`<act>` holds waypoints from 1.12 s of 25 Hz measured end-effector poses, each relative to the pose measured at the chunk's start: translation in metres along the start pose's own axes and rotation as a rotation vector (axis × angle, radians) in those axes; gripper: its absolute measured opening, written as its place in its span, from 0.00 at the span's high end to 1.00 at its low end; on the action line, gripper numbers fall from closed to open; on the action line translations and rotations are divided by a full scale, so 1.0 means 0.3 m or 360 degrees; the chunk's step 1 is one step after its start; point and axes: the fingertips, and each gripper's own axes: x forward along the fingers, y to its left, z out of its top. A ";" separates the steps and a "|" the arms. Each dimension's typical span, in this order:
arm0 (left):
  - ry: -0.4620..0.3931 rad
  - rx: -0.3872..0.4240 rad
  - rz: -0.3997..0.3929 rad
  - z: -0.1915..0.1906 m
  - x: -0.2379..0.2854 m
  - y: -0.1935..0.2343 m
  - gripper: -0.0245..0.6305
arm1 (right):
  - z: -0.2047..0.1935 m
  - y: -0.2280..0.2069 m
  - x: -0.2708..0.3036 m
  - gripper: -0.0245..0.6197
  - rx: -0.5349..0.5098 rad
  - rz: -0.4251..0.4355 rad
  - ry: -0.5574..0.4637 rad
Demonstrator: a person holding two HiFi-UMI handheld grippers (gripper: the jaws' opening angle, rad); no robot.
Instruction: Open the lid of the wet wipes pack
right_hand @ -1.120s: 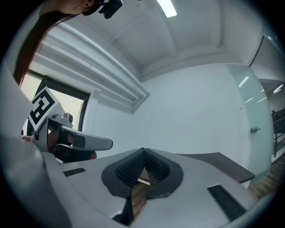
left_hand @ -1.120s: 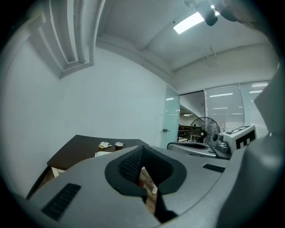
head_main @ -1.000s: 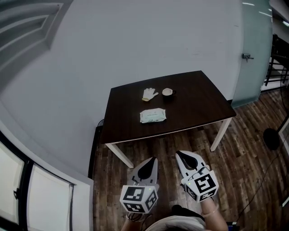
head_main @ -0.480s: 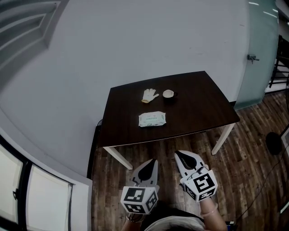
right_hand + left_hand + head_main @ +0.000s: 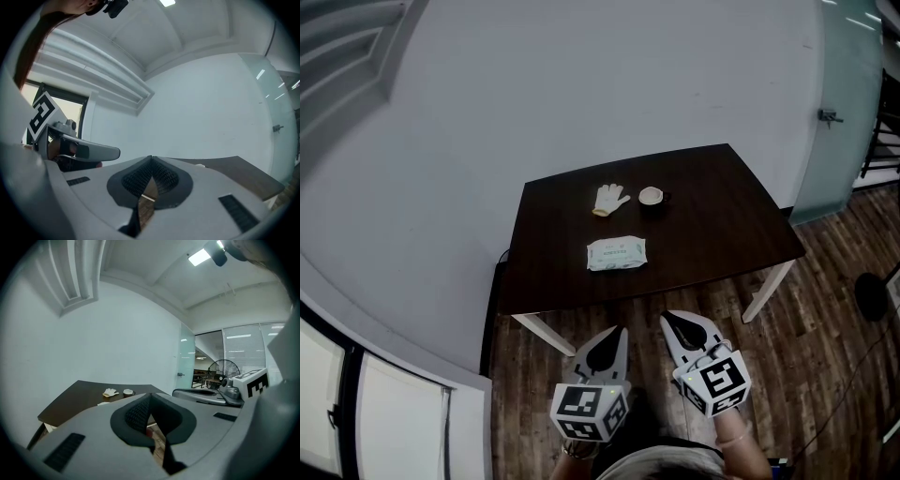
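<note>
Head view: dark tabletop (image 5: pixel 722 216) on white legs, set against the grey wall, wood floor below. You stand off its near edge. Both your tongs are short of the table, over the floor, pointing toward it. Your left gripper (image 5: pixel 617 332): jaws pressed together, nothing between them. Your right gripper (image 5: pixel 668 320): same, tips meeting, empty. Wet wipes pack (image 5: pixel 616 253) lies flat about mid-tabletop, slightly toward the left edge, well apart from both grippers. You can't read its lid at this size. White glove (image 5: pixel 608 198) lies beyond the pack, near the far edge. Small round cup (image 5: pixel 650 196) sits just right of the glove, a thin gap between them.
</note>
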 end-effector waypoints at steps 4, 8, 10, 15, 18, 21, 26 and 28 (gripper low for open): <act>0.0013 -0.0007 -0.0016 0.014 0.085 0.073 0.94 | -0.002 -0.044 0.100 0.95 0.0005 -0.0018 0.0015; 0.0020 -0.0015 -0.0031 0.041 0.165 0.147 0.94 | 0.004 -0.080 0.197 0.95 0.0003 -0.0027 0.0031; 0.0017 -0.0017 -0.0040 0.055 0.202 0.185 0.94 | 0.006 -0.098 0.244 0.95 0.0003 -0.0037 0.0032; 0.0023 -0.0023 -0.0063 0.072 0.276 0.269 0.94 | 0.003 -0.130 0.352 0.95 -0.0003 -0.0057 0.0046; 0.0027 -0.0026 -0.0078 0.088 0.319 0.325 0.94 | 0.007 -0.143 0.425 0.95 0.0002 -0.0069 0.0047; 0.0031 -0.0030 -0.0092 0.102 0.362 0.382 0.94 | 0.008 -0.154 0.495 0.95 0.0001 -0.0081 0.0055; 0.0041 -0.0026 -0.0127 0.122 0.431 0.477 0.94 | 0.015 -0.168 0.617 0.95 -0.0009 -0.0106 0.0064; 0.0043 -0.0025 -0.0142 0.130 0.452 0.514 0.94 | 0.019 -0.171 0.663 0.95 -0.0011 -0.0116 0.0064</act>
